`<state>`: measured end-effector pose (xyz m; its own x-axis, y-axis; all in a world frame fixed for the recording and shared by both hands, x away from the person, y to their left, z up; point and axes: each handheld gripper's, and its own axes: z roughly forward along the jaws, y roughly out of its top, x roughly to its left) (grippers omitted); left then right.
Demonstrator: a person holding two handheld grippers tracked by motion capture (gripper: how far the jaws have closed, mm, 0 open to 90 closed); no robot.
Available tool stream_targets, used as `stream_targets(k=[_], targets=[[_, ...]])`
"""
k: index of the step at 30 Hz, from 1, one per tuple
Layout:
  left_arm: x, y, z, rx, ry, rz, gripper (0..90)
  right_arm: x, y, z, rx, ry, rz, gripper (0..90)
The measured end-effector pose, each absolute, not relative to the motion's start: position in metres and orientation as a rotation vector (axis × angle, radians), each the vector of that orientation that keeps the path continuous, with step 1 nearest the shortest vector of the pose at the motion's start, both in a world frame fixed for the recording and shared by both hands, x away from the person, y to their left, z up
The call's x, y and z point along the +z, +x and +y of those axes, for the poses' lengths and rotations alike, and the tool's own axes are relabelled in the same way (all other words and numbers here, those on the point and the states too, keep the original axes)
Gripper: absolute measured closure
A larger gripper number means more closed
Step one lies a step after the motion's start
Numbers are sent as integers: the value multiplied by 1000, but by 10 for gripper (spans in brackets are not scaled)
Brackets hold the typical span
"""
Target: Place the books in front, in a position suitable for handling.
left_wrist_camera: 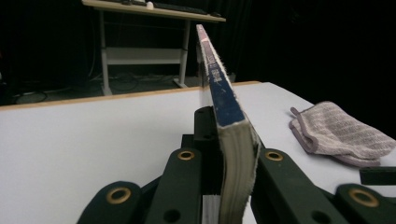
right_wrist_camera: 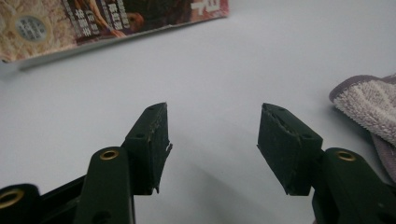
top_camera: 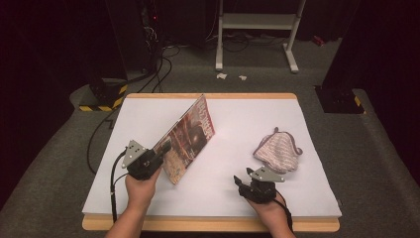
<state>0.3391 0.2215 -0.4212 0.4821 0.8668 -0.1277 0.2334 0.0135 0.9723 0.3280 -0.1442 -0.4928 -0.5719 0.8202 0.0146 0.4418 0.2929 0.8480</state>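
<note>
Book: where the left gripper (top_camera: pixel 157 154) clamps its near edge, the magazine-like book (top_camera: pixel 190 136) stands tilted on the white surface (top_camera: pixel 228 198), its cover print blurred.
Right gripper: right gripper (right_wrist_camera: pixel 212 140) jaws half open, holding nothing.
Cloth: cloth mitt (top_camera: pixel 278 150) far right, partly cut off.

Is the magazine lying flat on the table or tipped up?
Tipped up: the left gripper clamps the magazine at its near edge, and it slants with only its lower edge down on the table.

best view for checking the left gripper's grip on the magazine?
The left gripper view: the magazine stands edge-on, pinched between that gripper's own jaws. The high view shows the left gripper holding its lower corner, cover tilted up off the table. The right gripper view catches just a strip of the cover.
</note>
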Motion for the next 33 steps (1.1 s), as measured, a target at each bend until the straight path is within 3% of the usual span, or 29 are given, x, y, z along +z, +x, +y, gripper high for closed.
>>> stream_targets(k=[15,22,33], targets=[[-410,345,257,841,1504,1032,842,-494,328,-142,1190,1132,2152,431],[-420,343,253,803,1503,1022,841,-496,328,-140,1187,1125,2163,435],[-434,337,211,685,1577,947,841,-498,328,-138,1180,1120,2185,443]])
